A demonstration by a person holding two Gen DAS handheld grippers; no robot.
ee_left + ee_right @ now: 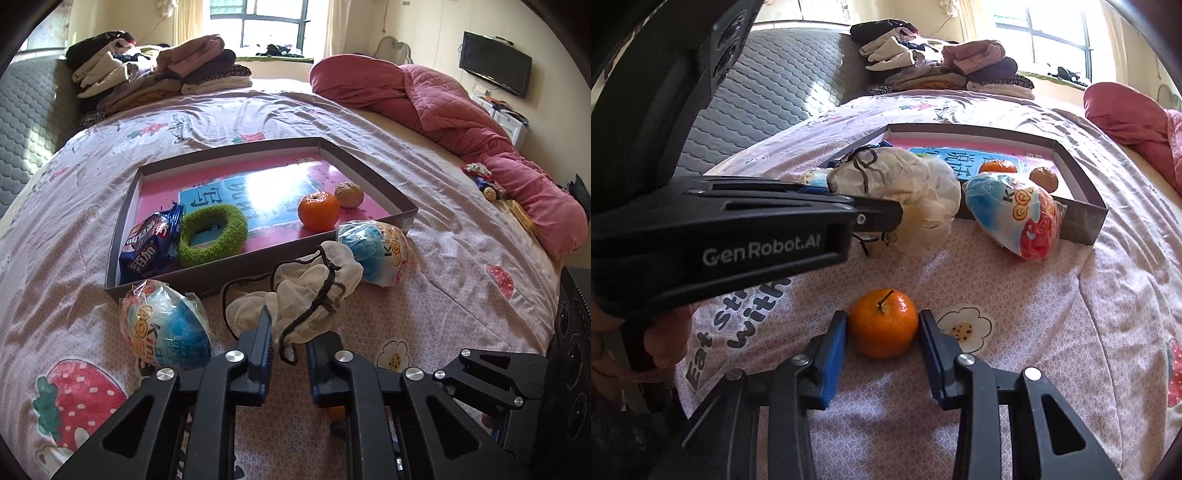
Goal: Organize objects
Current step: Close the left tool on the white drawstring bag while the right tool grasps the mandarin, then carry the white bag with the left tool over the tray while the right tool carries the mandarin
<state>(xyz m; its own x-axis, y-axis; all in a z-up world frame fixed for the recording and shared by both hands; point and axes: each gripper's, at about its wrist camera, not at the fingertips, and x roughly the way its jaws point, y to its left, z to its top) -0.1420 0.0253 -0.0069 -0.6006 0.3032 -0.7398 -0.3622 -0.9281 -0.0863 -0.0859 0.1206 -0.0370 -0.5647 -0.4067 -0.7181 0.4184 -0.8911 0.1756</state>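
Note:
A shallow cardboard tray (pixel 371 173) with a pink floor lies on the bed. It holds a tangerine (pixel 318 211), a brownish fruit (pixel 348 194), a green fuzzy ring (pixel 212 234) and a blue snack packet (pixel 153 243). My left gripper (pixel 291 334) is shut on a white mesh drawstring pouch (pixel 314 291), in front of the tray; the pouch also shows in the right wrist view (pixel 916 192). Two wrapped toy eggs (pixel 375 251) (pixel 166 328) flank it. My right gripper (pixel 882 325) has its pads against both sides of a second tangerine (pixel 882 323) on the sheet.
Folded clothes (pixel 159 70) are stacked at the bed's far left. A pink quilt (pixel 461 110) runs along the right side with small items (pixel 484 179) beside it. A grey mattress (pixel 775 81) stands at the left. The floral sheet (pixel 1052 314) spreads around the tray.

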